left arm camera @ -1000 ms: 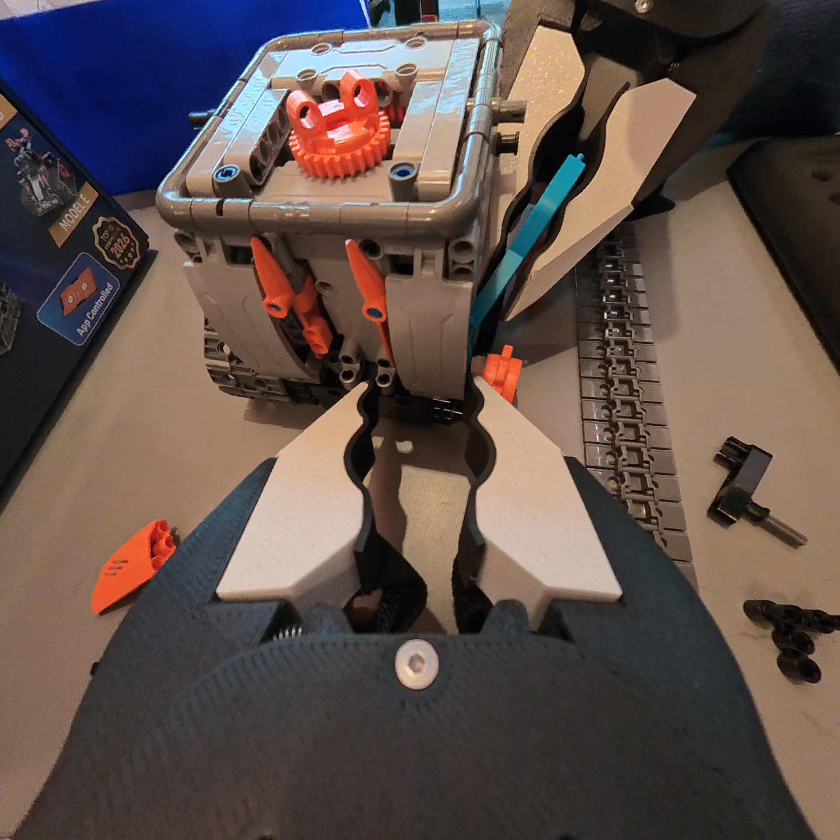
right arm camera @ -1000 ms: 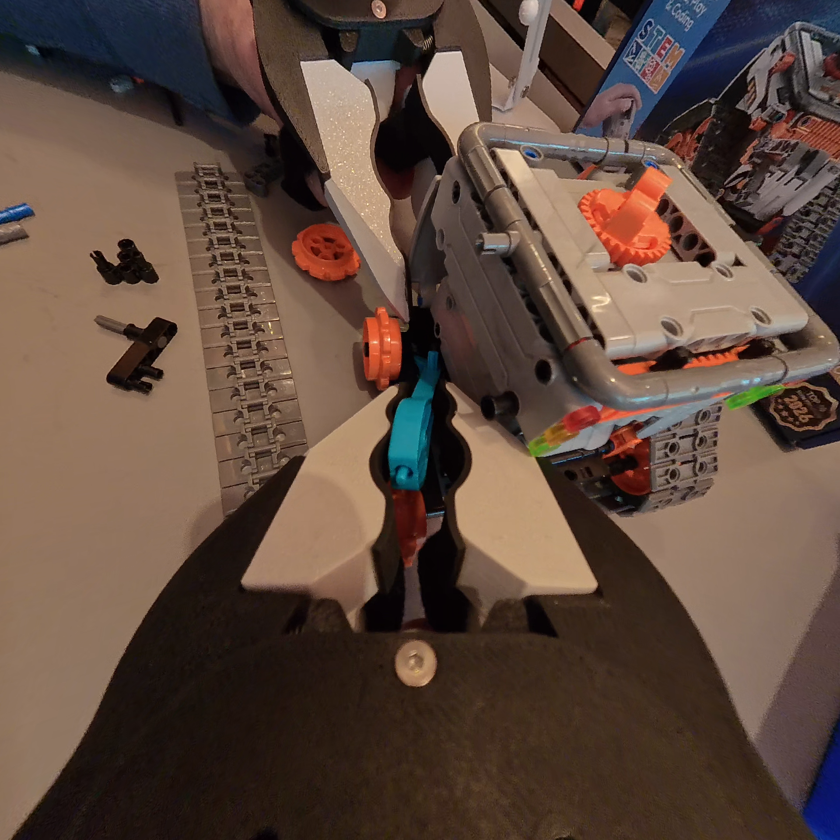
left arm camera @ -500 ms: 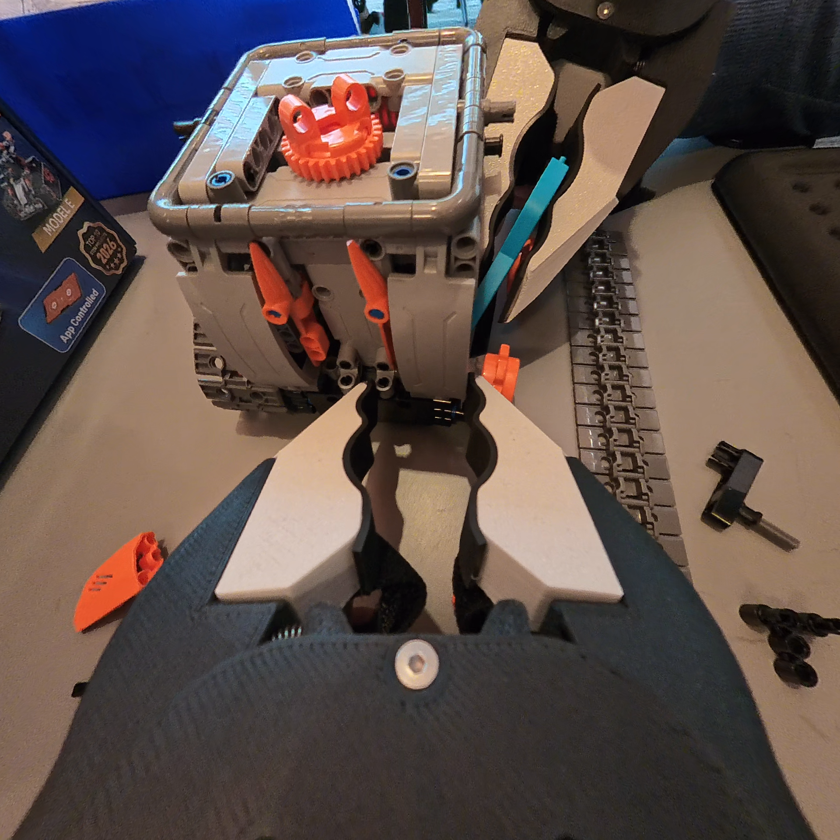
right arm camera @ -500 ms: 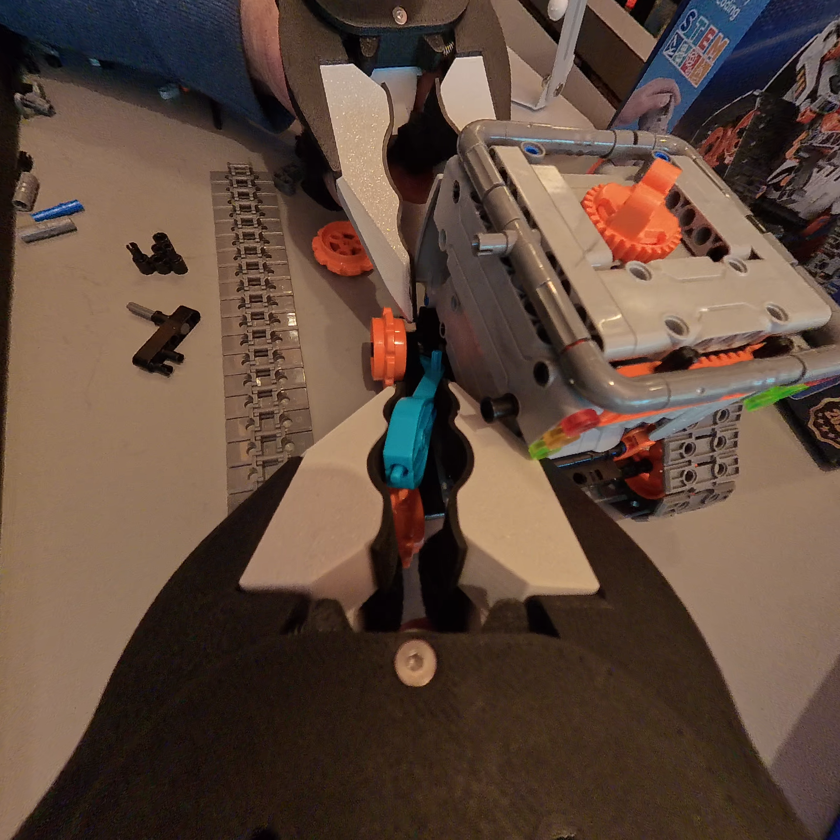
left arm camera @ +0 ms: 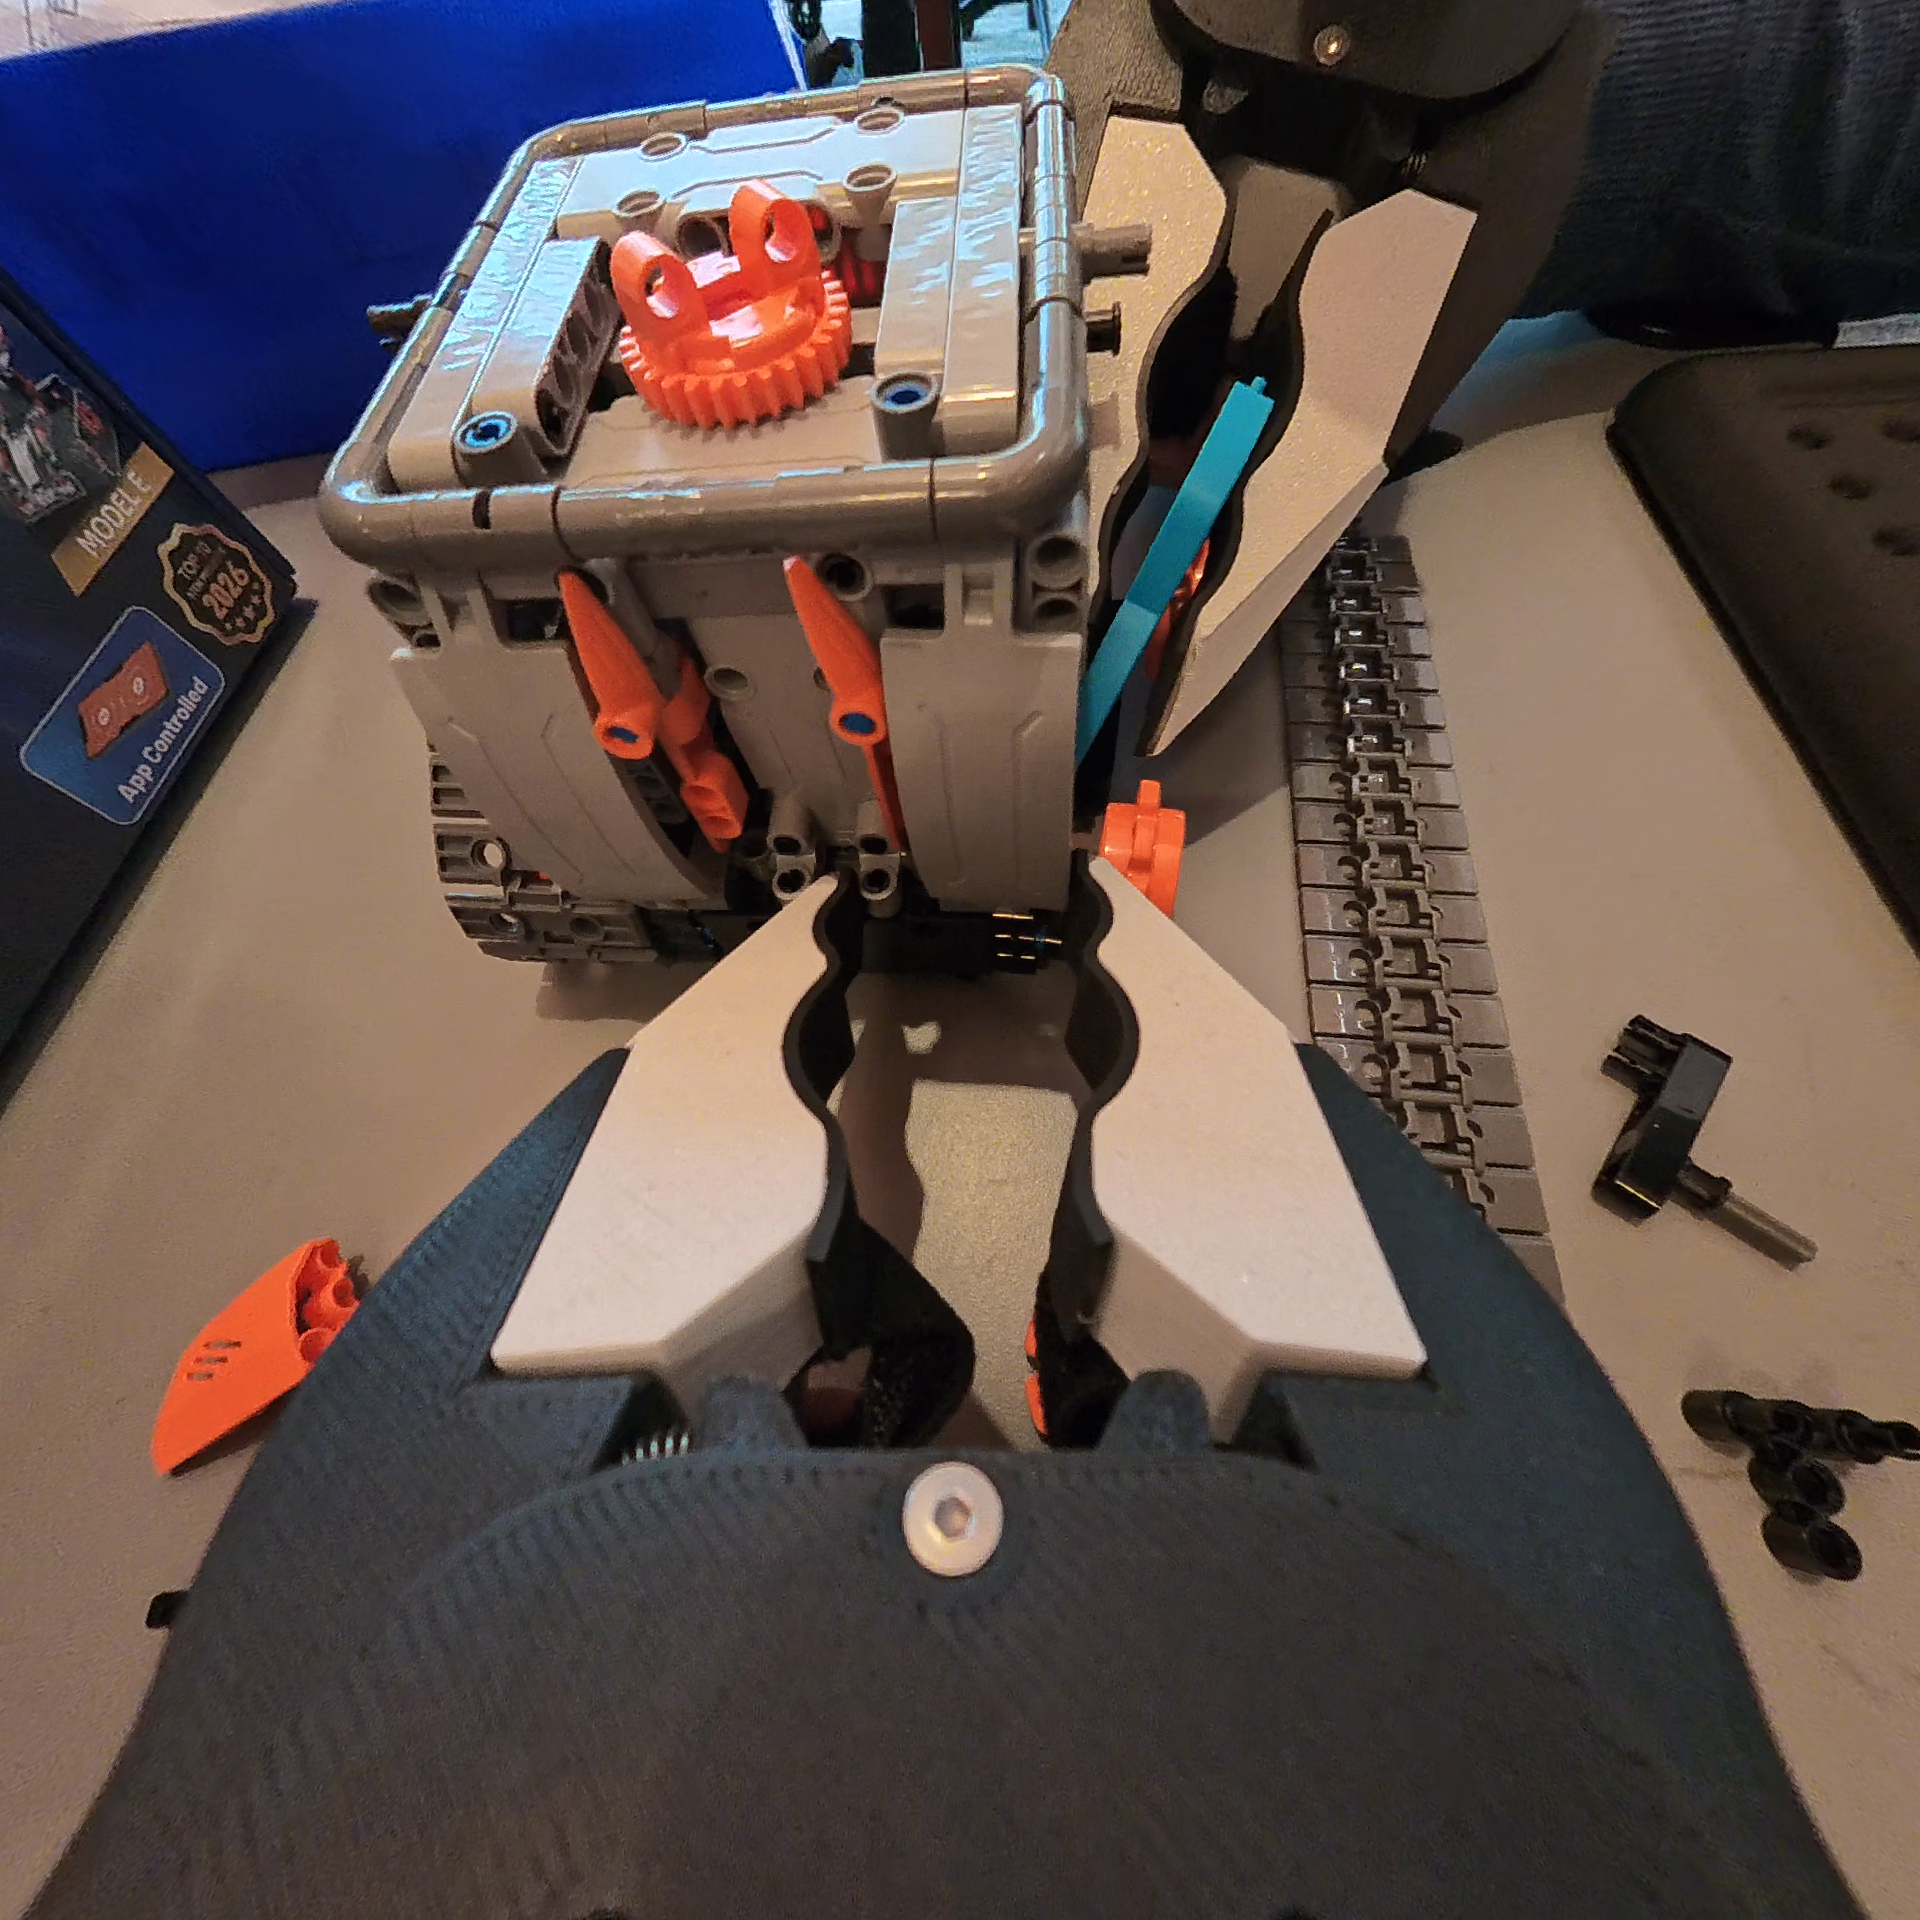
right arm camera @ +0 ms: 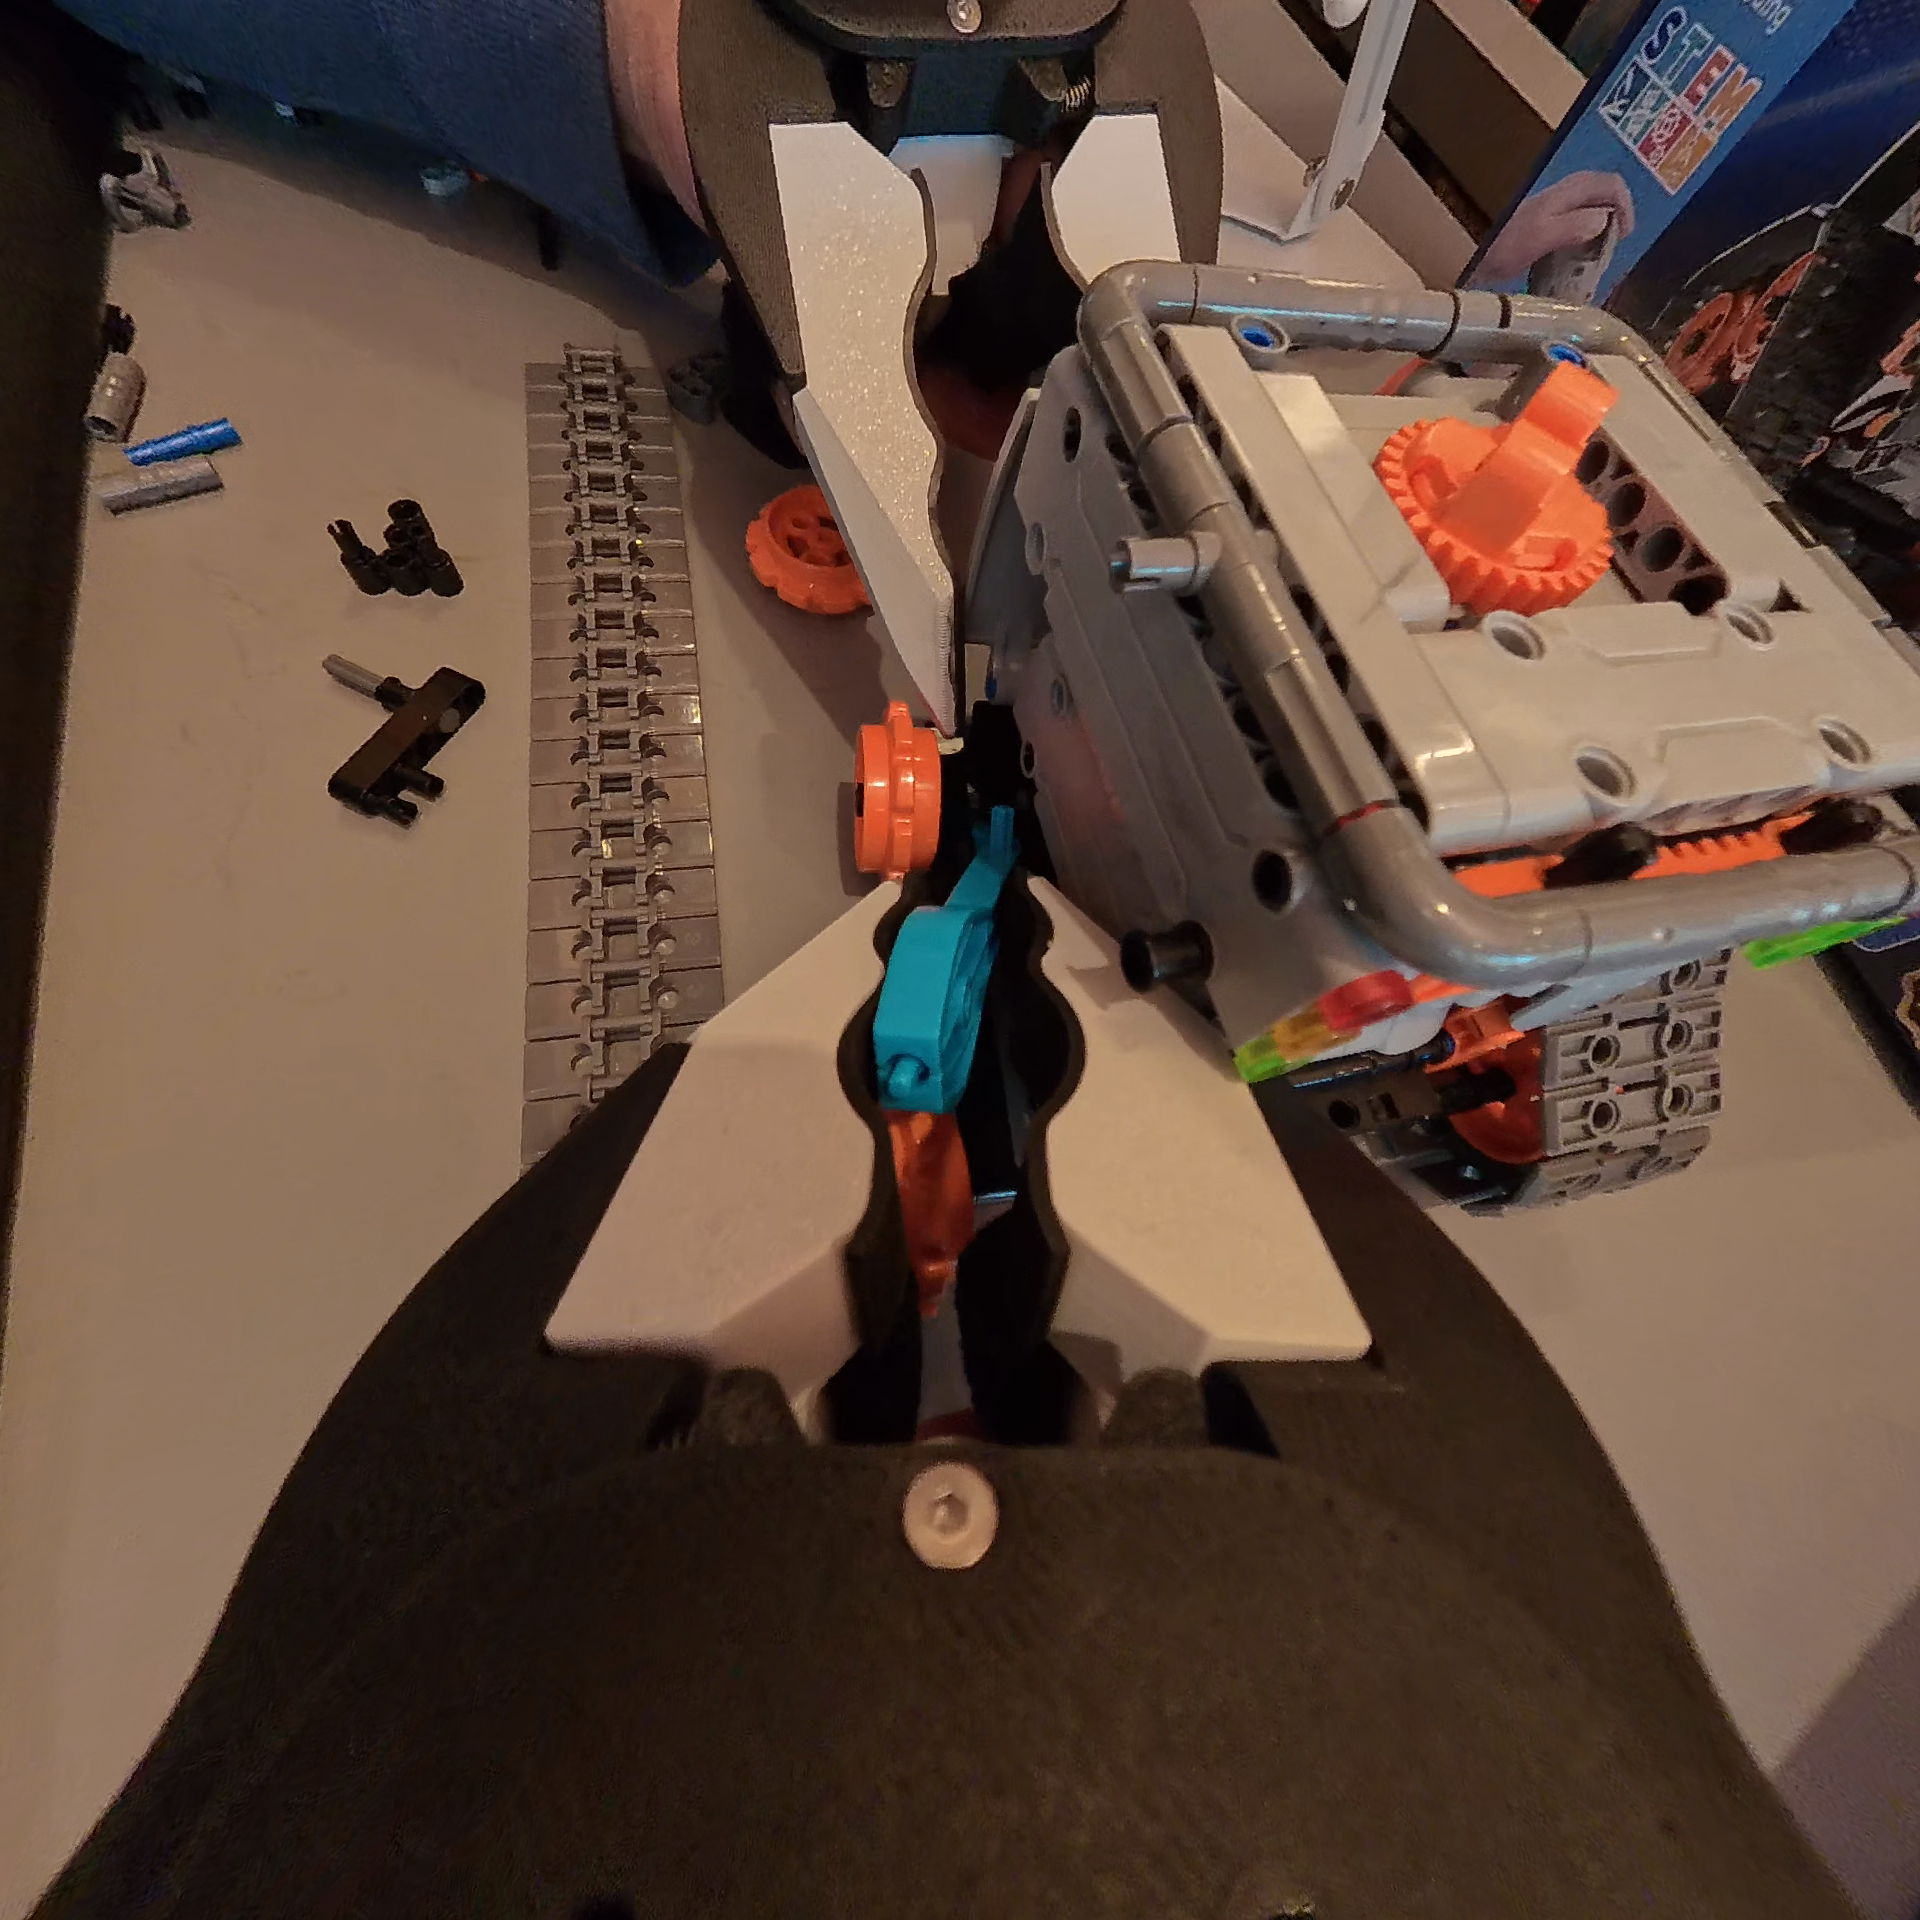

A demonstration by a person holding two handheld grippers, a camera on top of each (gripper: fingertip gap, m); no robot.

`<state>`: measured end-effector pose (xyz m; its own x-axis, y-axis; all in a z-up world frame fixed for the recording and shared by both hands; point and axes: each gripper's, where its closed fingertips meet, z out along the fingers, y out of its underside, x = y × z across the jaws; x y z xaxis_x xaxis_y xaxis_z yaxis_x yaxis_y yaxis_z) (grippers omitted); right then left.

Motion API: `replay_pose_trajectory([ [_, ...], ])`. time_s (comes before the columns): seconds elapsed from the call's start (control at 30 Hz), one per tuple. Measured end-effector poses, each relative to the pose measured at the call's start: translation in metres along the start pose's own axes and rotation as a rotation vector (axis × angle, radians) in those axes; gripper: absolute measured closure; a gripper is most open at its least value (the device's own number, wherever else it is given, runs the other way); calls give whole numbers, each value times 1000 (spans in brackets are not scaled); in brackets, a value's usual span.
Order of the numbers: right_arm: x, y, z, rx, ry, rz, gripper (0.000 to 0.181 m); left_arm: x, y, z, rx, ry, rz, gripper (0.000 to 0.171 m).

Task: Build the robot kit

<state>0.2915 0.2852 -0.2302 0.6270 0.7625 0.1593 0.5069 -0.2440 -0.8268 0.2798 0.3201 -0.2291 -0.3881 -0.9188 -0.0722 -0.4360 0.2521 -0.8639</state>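
Observation:
A grey brick-built tracked model (left arm camera: pixel 727 520) with an orange gear (left arm camera: pixel 732 343) on top stands on the table. My left gripper (left arm camera: pixel 961 894) grips the black lower front of the model, with the jaws parted around it. One of its fingers (right arm camera: pixel 873 447) shows in the right wrist view. An orange wheel (left arm camera: pixel 1143 847) sits on the model's side by my right fingertip. My right gripper (right arm camera: pixel 961 894) is shut on a teal beam piece (right arm camera: pixel 935 997) with an orange part (right arm camera: pixel 930 1174) under it. It holds the piece against the model's side (right arm camera: pixel 1143 727). The right gripper (left arm camera: pixel 1132 727) and the teal piece (left arm camera: pixel 1184 582) also show in the left wrist view.
A grey track strip (left arm camera: pixel 1392 883) lies flat beside the model. A black crank piece (left arm camera: pixel 1662 1122), black connectors (left arm camera: pixel 1797 1475), an orange panel (left arm camera: pixel 239 1351), a loose orange wheel (right arm camera: pixel 805 551) and small pins (right arm camera: pixel 177 442) lie about. Product boxes (left arm camera: pixel 104 675) (right arm camera: pixel 1662 156) stand nearby. A sleeve (right arm camera: pixel 416 83) shows far off. Across from one pair of fingers to the other is roughly 4 centimetres.
Both cameras have shifted slightly. The right wrist view has drawn back a little and shows more of the table. Both grips and the teal piece's place at the model's side look unchanged.

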Motion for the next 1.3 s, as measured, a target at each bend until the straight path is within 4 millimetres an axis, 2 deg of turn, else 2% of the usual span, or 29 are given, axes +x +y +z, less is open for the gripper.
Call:
replay_pose_trajectory([
  [0.23,1,1,-3,11,-33,29,168,1,-3,1,2,-7,-11,133],
  [0.37,4,-4,-9,43,-38,59,172,3,-11,-1,13,-11,-47,132],
  [0.43,8,-4,-12,56,-39,88,176,9,-14,0,3,3,-45,131],
  [0.67,3,-4,-21,76,-137,194,176,21,-25,-9,5,-31,12,130],
  [0.83,4,-6,-22,53,-103,178,176,22,-32,-6,41,-53,-6,134],
  [1.0,0,-29,-41,40,-112,161,176,25,-63,-16,136,12,-151,141],
  [1.17,2,-34,-50,-39,-128,143,176,24,-73,-14,141,34,-266,142],
  [1.3,15,-49,-55,-27,-88,128,176,11,-86,-18,196,59,-390,144],
])
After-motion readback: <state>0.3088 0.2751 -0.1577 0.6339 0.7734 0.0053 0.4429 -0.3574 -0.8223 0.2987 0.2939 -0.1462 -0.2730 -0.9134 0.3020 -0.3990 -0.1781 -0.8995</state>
